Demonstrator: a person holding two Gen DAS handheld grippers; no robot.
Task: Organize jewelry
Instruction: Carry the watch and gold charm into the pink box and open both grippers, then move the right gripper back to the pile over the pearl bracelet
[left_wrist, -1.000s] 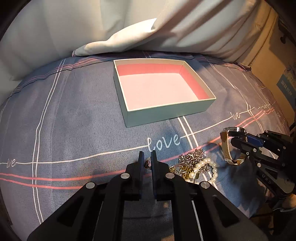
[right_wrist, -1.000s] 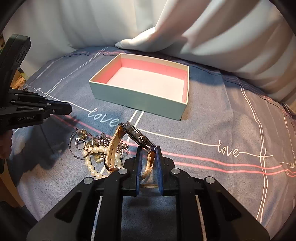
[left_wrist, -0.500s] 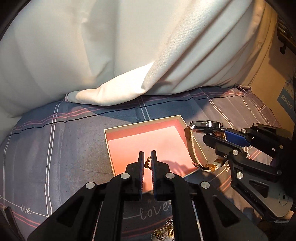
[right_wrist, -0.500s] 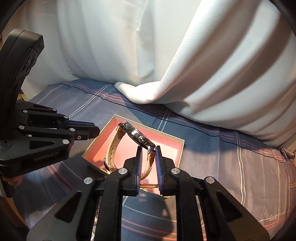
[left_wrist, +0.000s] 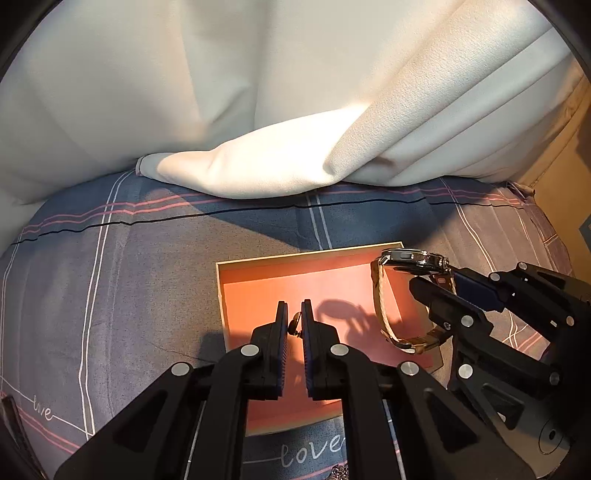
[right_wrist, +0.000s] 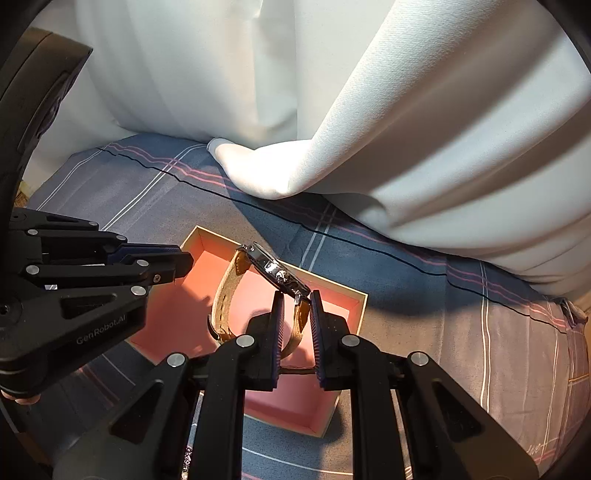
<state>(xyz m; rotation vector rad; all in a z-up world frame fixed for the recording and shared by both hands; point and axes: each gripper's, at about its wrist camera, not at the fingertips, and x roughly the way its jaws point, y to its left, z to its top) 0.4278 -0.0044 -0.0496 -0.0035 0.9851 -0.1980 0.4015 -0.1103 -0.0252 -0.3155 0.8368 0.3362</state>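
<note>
Left gripper (left_wrist: 294, 314): black two-finger tool, jaws nearly closed, pinching a small gold-toned metal jewelry piece (left_wrist: 295, 325) over the box; too small to tell what kind.
Right gripper (right_wrist: 296, 301): black two-finger tool, jaws narrow, clamped on the strap of a wristwatch with silver case and tan leather band (right_wrist: 258, 288), held above the box's right side.
Box: shallow rectangular cardboard box with pink lining and pale rim (left_wrist: 306, 254), lying on the bed under both grippers; nothing visible on its floor but shadows.
Bed cover: grey-blue sheet with pink and white stripes and the printed word "love" (left_wrist: 110, 295).
Far side: white draped curtain (left_wrist: 295, 110), its hem resting on the sheet beyond the box.
</note>
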